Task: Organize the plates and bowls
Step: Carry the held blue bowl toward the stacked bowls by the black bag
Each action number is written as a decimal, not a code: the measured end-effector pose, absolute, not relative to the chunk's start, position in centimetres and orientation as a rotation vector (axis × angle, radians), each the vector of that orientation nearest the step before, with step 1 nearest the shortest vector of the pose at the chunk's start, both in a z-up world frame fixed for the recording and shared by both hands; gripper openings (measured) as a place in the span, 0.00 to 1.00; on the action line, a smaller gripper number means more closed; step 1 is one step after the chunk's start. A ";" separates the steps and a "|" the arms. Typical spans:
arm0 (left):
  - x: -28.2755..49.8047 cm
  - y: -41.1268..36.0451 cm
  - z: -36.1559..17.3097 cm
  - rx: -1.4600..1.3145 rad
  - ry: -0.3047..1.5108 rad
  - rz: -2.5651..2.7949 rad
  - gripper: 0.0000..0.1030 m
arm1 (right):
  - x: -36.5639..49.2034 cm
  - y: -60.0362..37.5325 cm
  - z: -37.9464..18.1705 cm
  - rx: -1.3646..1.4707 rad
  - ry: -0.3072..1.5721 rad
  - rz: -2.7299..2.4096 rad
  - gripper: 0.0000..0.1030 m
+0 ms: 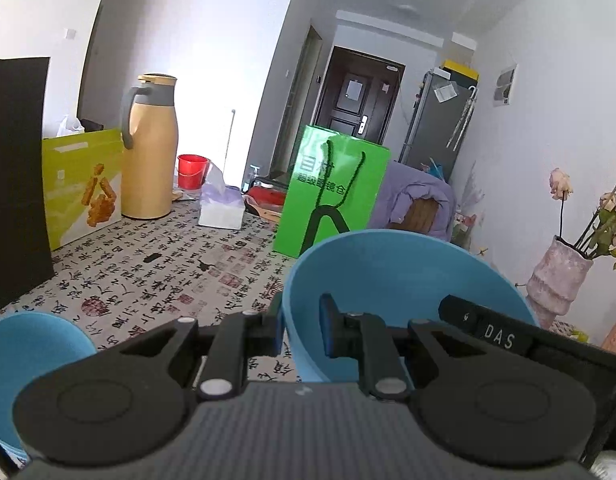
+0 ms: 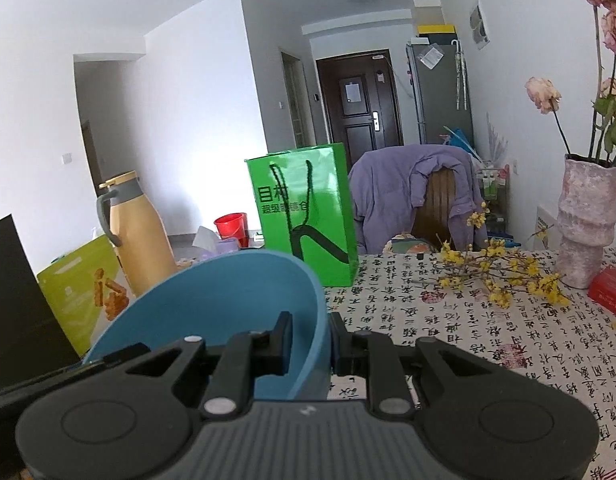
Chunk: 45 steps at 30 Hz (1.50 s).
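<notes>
Item: round blue plastic bowl (image 1: 408, 280), rim pinched by left gripper (image 1: 302, 330) and right gripper (image 2: 312, 344); risk: thin-rim grips slipping, bowl dropping onto second blue bowl (image 1: 32, 352).

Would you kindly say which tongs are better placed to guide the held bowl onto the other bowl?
Probably the left tongs: both grip the held bowl, but the other bowl sits on their side.
</notes>
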<state>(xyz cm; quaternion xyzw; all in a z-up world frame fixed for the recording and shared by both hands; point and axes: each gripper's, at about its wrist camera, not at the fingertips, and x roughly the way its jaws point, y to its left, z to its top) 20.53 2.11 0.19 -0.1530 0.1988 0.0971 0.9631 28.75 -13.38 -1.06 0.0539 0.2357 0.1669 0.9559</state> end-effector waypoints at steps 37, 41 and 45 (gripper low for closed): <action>14.9 8.2 0.5 -0.353 0.362 0.260 0.16 | 24.1 -6.2 -1.2 0.063 0.468 0.418 0.18; 14.3 8.9 0.5 -0.362 0.360 0.264 0.16 | 23.8 -5.3 -1.2 0.059 0.472 0.428 0.18; 13.8 9.6 0.4 -0.366 0.355 0.277 0.16 | 23.4 -4.4 -1.2 0.057 0.467 0.438 0.18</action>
